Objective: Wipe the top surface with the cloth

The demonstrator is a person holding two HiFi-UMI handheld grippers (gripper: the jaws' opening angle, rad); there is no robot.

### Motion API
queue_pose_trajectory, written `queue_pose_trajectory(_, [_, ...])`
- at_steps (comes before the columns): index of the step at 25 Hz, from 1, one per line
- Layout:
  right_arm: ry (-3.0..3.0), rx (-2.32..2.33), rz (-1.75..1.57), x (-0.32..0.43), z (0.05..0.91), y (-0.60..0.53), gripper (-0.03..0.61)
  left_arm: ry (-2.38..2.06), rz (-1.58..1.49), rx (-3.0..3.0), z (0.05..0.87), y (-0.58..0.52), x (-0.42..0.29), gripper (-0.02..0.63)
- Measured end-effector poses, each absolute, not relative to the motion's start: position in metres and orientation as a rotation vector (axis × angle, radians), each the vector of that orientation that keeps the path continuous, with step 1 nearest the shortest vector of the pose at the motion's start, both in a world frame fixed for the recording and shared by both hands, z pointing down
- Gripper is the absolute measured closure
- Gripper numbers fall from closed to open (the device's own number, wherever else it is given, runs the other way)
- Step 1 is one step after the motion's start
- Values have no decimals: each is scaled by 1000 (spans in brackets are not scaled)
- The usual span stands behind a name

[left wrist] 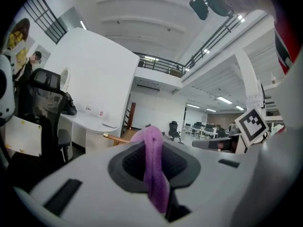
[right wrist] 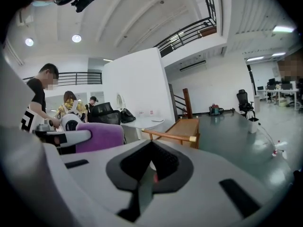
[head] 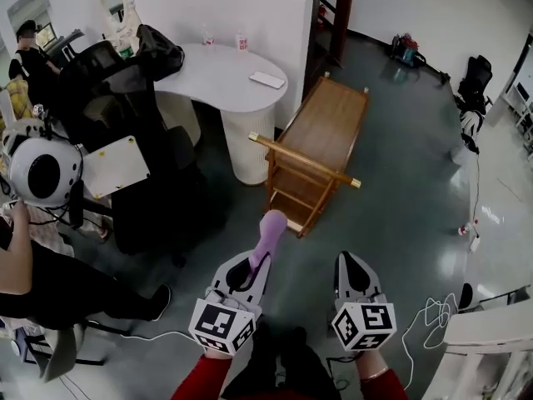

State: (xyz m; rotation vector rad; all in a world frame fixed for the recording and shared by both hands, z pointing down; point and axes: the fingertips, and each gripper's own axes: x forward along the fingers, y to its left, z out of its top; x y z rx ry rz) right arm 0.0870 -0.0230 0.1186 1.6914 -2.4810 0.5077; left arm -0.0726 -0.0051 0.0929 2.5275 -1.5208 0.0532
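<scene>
Here the left gripper (head: 252, 267) squeezes its fingers tight on the purple cloth (head: 268, 233), which sticks out past the tips, ready to wipe. The right gripper (head: 351, 265) has its fingers pressed together, holding nothing. The wooden cart (head: 326, 132) stands well ahead of both, its top not touched yet.

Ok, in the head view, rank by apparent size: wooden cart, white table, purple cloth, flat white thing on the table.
Wooden cart and white table: too alike to rank.
Purple cloth: looks bigger for being near the camera.
Flat white thing: smallest.
</scene>
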Motion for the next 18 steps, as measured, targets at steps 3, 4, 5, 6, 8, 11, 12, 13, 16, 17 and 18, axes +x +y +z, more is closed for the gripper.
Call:
queue_pose_trajectory(3, [-2440,1719,529,94,134,-37,574,-1489,72,2525,107,-26,-71,560])
queue_pose_trajectory(4, [-2430,1724,542,96,141,-42,574,-1485,80,2523,112,-33,-70,560])
queue_pose_trajectory(5, [-2421,1725,554,99,149,-47,574,-1481,85,2522,117,-40,-69,560])
queue_pose_trajectory(6, [-2415,1723,562,102,158,-52,574,-1475,85,2524,122,-46,-67,560])
queue_pose_trajectory(8, [-2399,1726,567,111,176,-63,574,-1464,83,2536,135,-60,-59,560])
queue_pose_trajectory(11, [-2364,1761,579,125,211,-77,574,-1439,74,2575,161,-83,-49,560])
queue_pose_trajectory(12, [-2357,1768,587,127,227,-80,574,-1426,65,2593,172,-90,-46,560])
queue_pose_trajectory(13, [-2353,1771,590,127,245,-84,574,-1413,48,2611,183,-96,-44,560])
queue_pose_trajectory(16, [-2367,1802,564,125,295,-103,574,-1358,-21,2683,218,-118,-35,560])
queue_pose_trajectory(17, [-2377,1815,548,122,310,-109,573,-1339,-38,2710,230,-125,-32,560])
queue_pose_trajectory(18, [-2392,1819,534,119,325,-115,574,-1323,-54,2735,243,-132,-29,560])
